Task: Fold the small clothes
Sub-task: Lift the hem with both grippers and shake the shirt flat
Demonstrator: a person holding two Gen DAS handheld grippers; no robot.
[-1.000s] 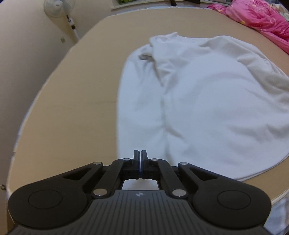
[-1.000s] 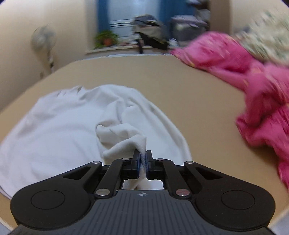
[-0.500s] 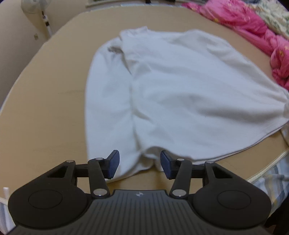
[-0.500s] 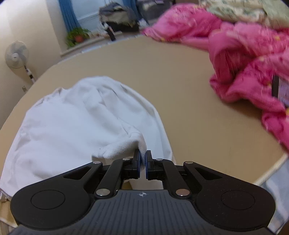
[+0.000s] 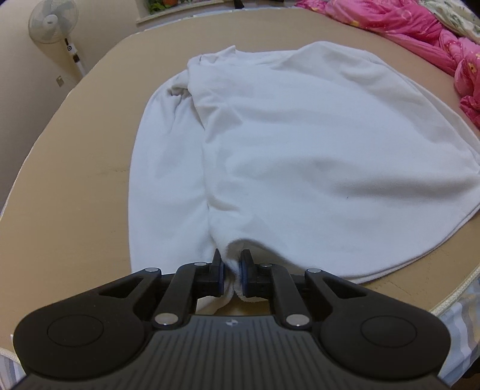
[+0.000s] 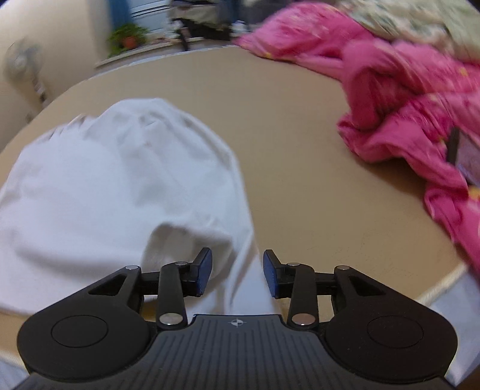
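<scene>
A white shirt [image 5: 300, 144] lies on the tan table [image 5: 75, 180], pink bedding [image 6: 420, 114] right, fan [image 5: 52, 21] far left; left gripper [image 5: 231, 270] jaws pinch its near hem, right gripper [image 6: 237, 273] jaws spread.

We see a plain white garment [image 5: 300, 150] spread on a tan surface [image 5: 75, 180]. Beside it lies bright pink bedding [image 6: 405, 105] with small yellow flecks; our black grippers carry blue pads [image 6: 205, 270].
</scene>
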